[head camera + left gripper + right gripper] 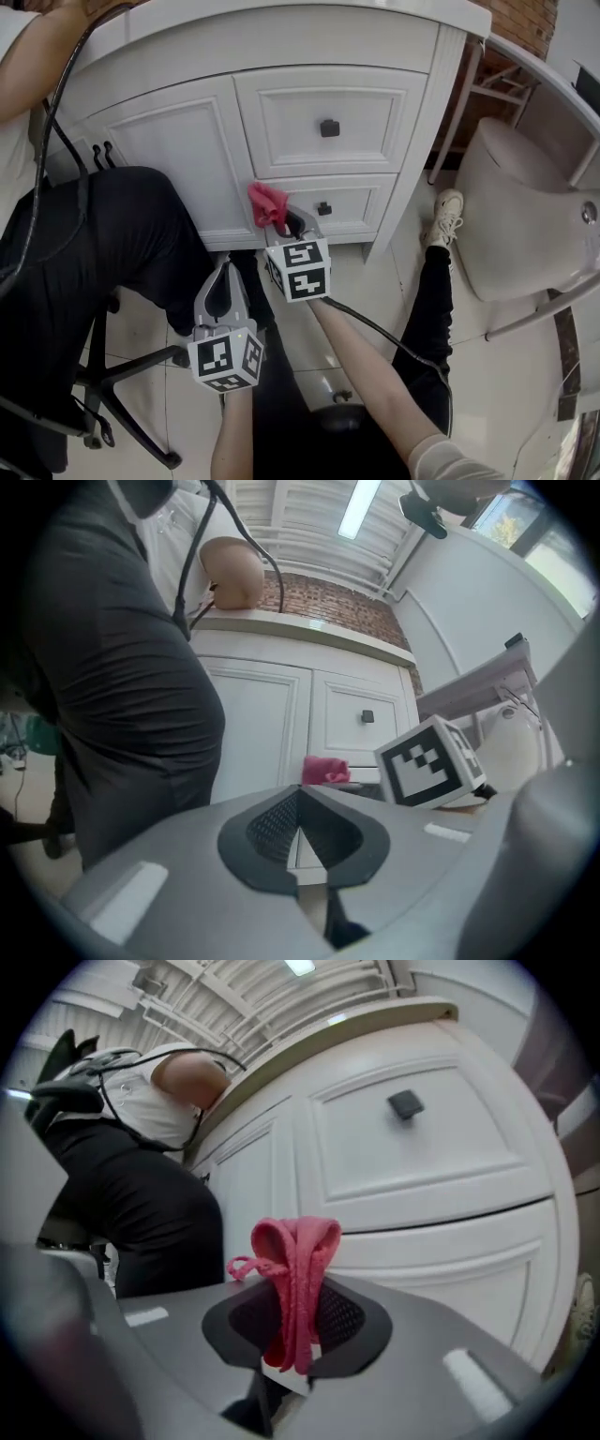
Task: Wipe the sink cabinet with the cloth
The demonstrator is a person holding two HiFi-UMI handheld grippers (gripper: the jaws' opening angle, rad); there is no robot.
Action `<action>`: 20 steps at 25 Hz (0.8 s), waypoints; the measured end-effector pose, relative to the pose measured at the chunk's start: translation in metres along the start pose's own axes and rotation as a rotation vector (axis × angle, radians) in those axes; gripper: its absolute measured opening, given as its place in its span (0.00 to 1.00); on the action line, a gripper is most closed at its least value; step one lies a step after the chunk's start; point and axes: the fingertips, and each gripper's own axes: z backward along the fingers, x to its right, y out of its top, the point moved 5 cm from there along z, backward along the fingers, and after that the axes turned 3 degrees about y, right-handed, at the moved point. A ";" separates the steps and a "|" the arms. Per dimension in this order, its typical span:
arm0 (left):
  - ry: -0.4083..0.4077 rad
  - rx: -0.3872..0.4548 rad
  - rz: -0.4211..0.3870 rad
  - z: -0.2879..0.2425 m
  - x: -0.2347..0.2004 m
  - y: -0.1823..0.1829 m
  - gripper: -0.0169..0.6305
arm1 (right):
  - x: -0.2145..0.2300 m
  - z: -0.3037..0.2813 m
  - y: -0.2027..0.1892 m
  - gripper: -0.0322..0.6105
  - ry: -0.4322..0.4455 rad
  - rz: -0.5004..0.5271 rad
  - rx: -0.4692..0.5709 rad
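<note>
The white sink cabinet has two drawers with dark knobs and a door at the left. My right gripper is shut on a pink cloth, and the cloth touches the left end of the lower drawer. Seen from the right gripper view, the cloth stands folded between the jaws, just before the cabinet front. My left gripper hangs lower and nearer to me, shut with nothing in it. From the left gripper view its pads meet, with the cloth beyond.
A person in black trousers sits on a wheeled chair close at the left of the cabinet. A white toilet stands at the right. My own leg and white shoe lie between cabinet and toilet on the tiled floor.
</note>
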 end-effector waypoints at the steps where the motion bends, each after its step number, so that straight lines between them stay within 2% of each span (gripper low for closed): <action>1: 0.014 -0.002 0.011 0.001 -0.005 -0.001 0.05 | -0.007 -0.011 -0.004 0.15 0.014 0.008 -0.019; 3: 0.039 -0.009 0.031 0.001 -0.014 -0.005 0.05 | 0.003 -0.019 -0.007 0.15 -0.013 0.006 -0.037; 7: 0.057 -0.019 0.044 -0.004 -0.019 -0.014 0.05 | 0.066 0.011 -0.003 0.15 -0.125 0.027 -0.029; 12: 0.017 -0.026 0.044 -0.010 -0.002 -0.019 0.05 | 0.173 0.084 -0.005 0.15 -0.345 -0.014 0.022; 15: -0.001 -0.028 0.033 -0.010 0.007 -0.022 0.05 | 0.219 0.116 -0.010 0.15 -0.460 -0.028 0.015; 18: 0.005 -0.031 0.029 -0.008 0.010 -0.025 0.05 | 0.239 0.141 -0.015 0.15 -0.556 -0.110 0.038; 20: 0.014 -0.034 0.026 -0.007 0.010 -0.028 0.05 | 0.221 0.143 -0.017 0.15 -0.525 -0.127 0.064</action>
